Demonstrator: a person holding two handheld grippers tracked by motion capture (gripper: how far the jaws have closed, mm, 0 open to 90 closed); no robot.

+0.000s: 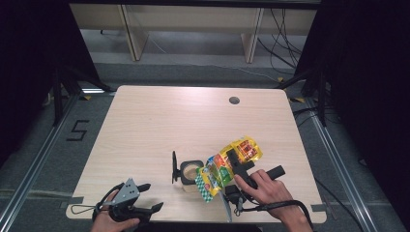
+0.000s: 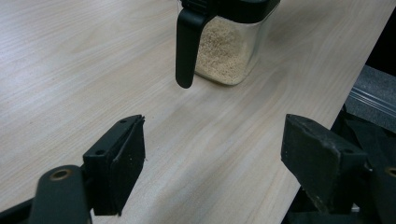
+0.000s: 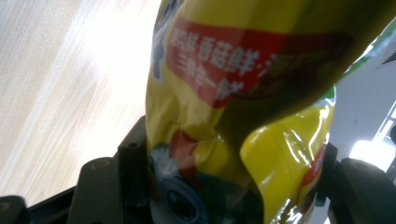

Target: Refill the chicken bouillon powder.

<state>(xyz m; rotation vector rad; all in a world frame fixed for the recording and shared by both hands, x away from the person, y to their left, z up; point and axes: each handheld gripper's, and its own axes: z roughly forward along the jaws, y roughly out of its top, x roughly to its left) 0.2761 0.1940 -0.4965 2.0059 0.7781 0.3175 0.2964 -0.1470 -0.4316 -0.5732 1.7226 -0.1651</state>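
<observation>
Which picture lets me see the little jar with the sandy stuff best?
The left gripper view: the jar is close, its clear wall showing beige grains and a black handle. The high view shows it small beside the yellow bag. In the right gripper view the bag blocks the scene.

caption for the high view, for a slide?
Right gripper holds a yellow seasoning bag tilted over an open jar; left gripper rests open nearby.

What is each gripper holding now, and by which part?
Right gripper clamps the yellow foil seasoning bag across its body; left gripper is open, holding nothing.

Jar point(image 1: 189, 172) + pouch point(image 1: 227, 166) near front; rest of table point(image 1: 159, 116) free
</observation>
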